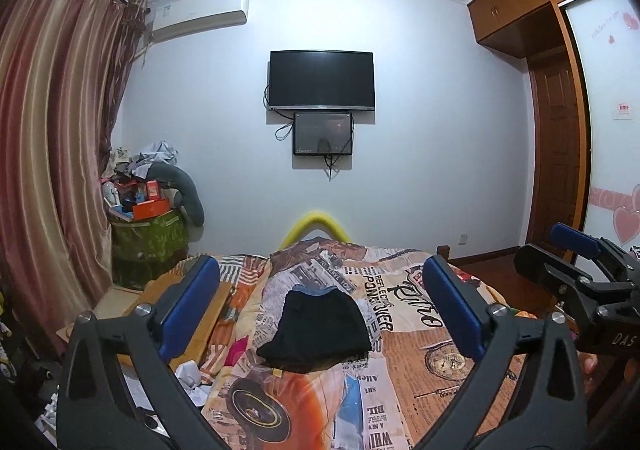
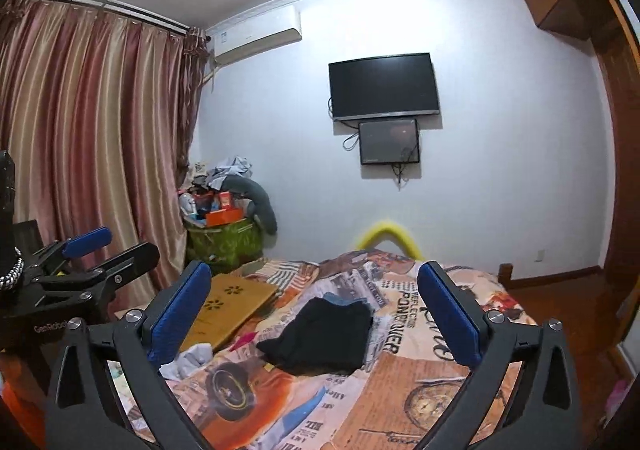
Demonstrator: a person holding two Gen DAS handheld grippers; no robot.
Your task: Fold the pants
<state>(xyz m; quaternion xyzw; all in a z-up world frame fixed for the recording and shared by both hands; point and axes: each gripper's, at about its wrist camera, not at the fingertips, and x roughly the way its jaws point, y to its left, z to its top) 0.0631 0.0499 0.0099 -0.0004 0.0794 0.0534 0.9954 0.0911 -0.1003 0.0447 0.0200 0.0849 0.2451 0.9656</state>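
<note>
On the bed [image 1: 448, 366], whose printed newspaper-pattern cover runs from the near edge to the far end under the wall, the black pants [image 1: 316, 326] lie near the middle as a compact, already doubled bundle, with a strip of blue cloth [image 1: 316, 291] showing at their far edge. From the right wrist view the pants [image 2: 320, 338] sit slightly left of centre, a wooden board [image 2: 224, 310] lying toward the left edge of the bed and a crumpled white cloth [image 2: 188, 362] near the bed's near-left part.

Both tools hang above the near edge, well apart from the garment. The left gripper [image 1: 320, 310] stands wide, holding nothing; the right gripper [image 2: 314, 314] is likewise spread wide and empty. Each shows in the other's view at the side, the right gripper [image 1: 576, 262] on the right, the left gripper [image 2: 100, 254] on the left.

Judged from the tidy bundle, the folding looks nearly or wholly finished. If another fold is wanted, it would be best to come down on the near corners of the bundle together, pinch all layers at once rather than only the top one, and carry them evenly to the far edge so the stack does not skew. Dark fabric hides the layer edges, so a low, slow approach would help.
</note>
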